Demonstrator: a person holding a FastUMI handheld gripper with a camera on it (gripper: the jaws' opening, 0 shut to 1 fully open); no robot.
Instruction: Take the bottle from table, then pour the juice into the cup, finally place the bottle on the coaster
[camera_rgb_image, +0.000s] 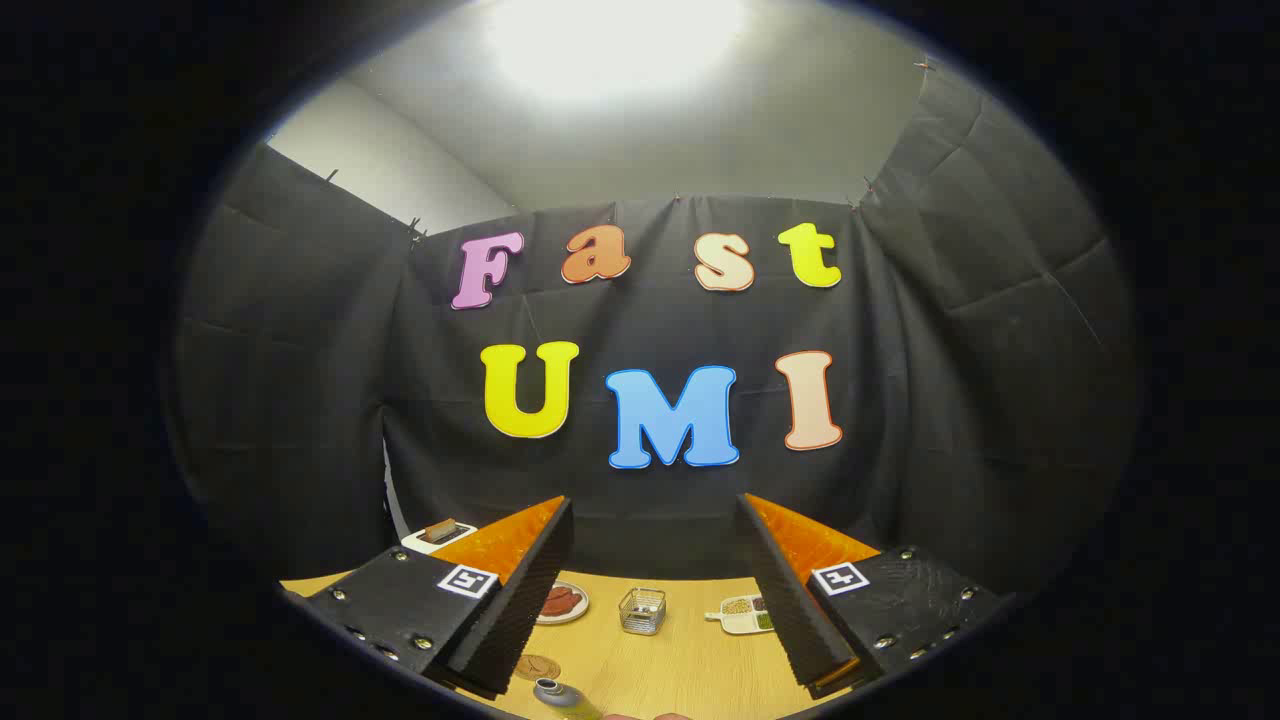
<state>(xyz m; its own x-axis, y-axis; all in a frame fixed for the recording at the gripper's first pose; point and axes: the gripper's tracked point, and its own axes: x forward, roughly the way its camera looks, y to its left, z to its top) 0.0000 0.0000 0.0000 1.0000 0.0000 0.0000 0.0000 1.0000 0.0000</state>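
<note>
Presently the gripper (655, 590) is held high above the wooden counter (690, 660), jaws spread wide with nothing between them. The bottle (562, 697), grey-capped, stands low in view, just below the left finger's tip and near a round brown coaster (537, 666). Beyond the fingers sit a small clear cup (642, 611), a plate of red food (562, 603) and a divided tray (745, 614). Pickup has not begun. Risk, in my judgement: the bottle is off-centre to the jaws, so a straight descent could strike its cap and topple it; the cup's small mouth invites spillage later.
</note>
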